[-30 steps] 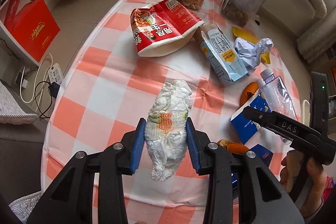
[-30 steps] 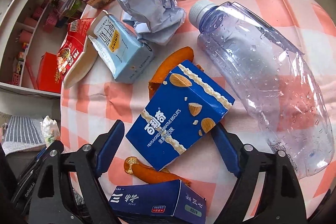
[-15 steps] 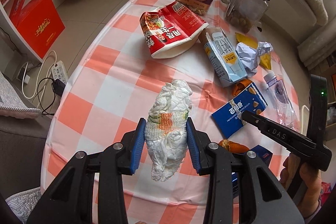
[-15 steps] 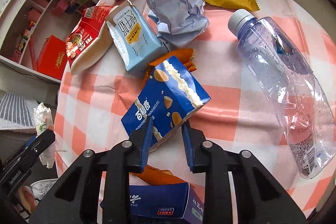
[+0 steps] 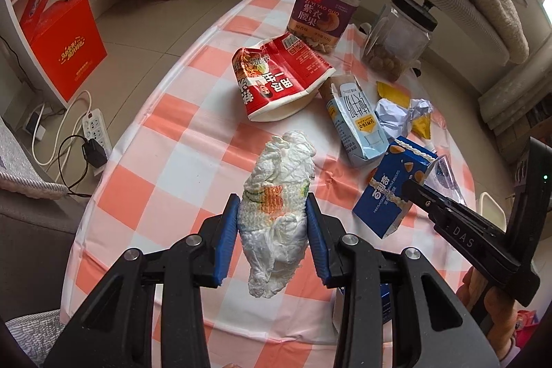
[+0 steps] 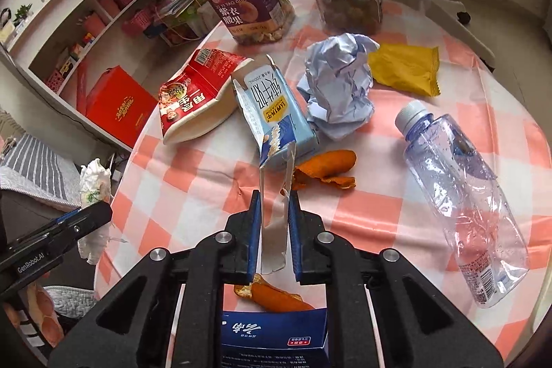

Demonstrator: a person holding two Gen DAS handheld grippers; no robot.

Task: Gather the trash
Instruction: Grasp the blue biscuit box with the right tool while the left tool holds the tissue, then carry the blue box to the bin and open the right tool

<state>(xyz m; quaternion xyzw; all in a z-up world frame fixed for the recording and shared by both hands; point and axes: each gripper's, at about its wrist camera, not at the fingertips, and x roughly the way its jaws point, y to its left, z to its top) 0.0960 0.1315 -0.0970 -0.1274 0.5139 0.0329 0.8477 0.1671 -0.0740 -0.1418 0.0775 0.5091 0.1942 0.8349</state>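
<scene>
Biscuit box [image 6: 274, 223] flattened between right claw [image 6: 274, 223] pads.

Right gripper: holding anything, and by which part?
Yes. The right gripper, whose jaws have just been closing, pinches the blue biscuit box flat at one end, clear of the table.

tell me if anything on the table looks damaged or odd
Yes: the plastic bottle lies on its side, crushed and dented, and the milk carton lies torn open at the top. Orange peel is scattered between them.
</scene>
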